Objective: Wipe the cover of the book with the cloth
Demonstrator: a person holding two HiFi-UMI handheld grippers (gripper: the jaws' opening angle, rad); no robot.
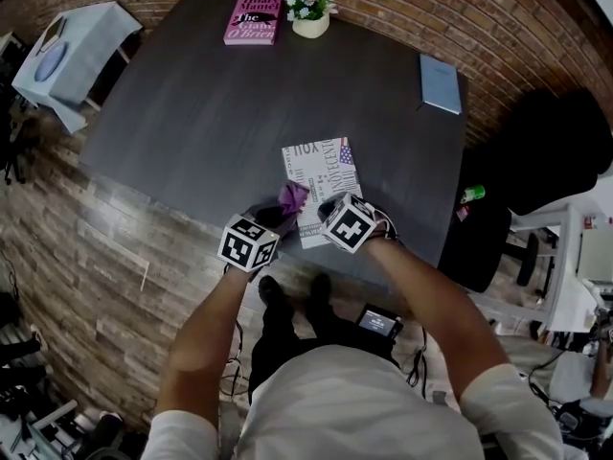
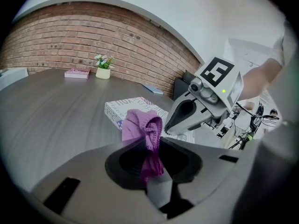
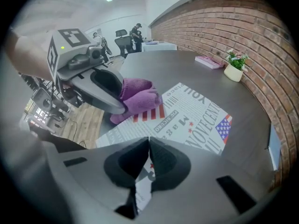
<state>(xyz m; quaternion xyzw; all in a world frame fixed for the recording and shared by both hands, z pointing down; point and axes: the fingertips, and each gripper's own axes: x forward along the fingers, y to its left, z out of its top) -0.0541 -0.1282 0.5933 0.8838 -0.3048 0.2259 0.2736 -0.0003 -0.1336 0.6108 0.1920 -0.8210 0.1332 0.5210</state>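
- Nearest, low in the left gripper view, the left gripper (image 2: 153,143) has its fingers clenched on a thin tail of the purple cloth (image 2: 142,122). Most of the cloth bunches loose beyond the tips. We judge that a hard drag could pull that tail free.
- Low centre in the right gripper view, the right gripper (image 3: 148,141) has its fingers pressed together with nothing between them. Its tips point down at the near part of the book (image 3: 196,111) and seem to pin it. If they skid, the book could slide along with the cloth.
- The two grippers sit just beside each other, so a sweep toward the right of the frame could knock them together.
- The book lies at the centre of the head view, by the near edge of the desk (image 1: 192,113). We think a pull toward us might tip it off.
- The cloth appears to rest on the cover's near left corner.
- The book is closed and flat. Its cover is white with newsprint-style lettering, red stripes and a flag patch.
- Its far half is bare and still to be wiped.
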